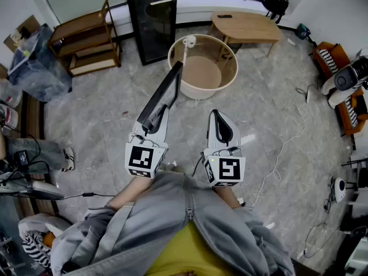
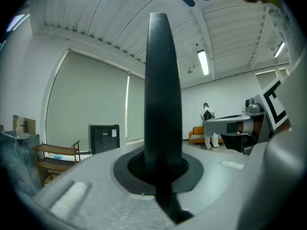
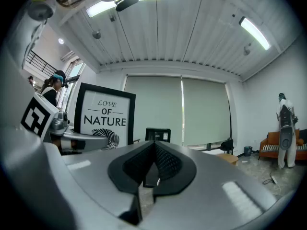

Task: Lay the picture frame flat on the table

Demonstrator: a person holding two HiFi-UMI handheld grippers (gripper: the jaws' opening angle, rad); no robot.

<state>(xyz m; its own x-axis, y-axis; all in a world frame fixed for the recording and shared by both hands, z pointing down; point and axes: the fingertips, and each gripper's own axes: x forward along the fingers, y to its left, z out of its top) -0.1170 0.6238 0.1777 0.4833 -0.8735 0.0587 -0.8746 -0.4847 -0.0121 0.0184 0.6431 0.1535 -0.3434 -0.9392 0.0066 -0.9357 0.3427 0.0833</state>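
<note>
Where your picture frame [image 1: 163,99] is: upright and edge-on in your left gripper [image 1: 152,129], in the air over the floor [image 1: 103,114], near the round surface [image 1: 204,73].
Your left gripper: clamped on the frame's lower edge.
Your right gripper [image 1: 218,115]: jaws pressed together, nothing between them.
Writing on the frame: "LOVE OF NATURE".

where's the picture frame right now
In the head view, left of centre: the picture frame stands upright, clamped in the left gripper, near the round table.

"LOVE OF NATURE" on the picture frame [image 3: 104,115]
</note>
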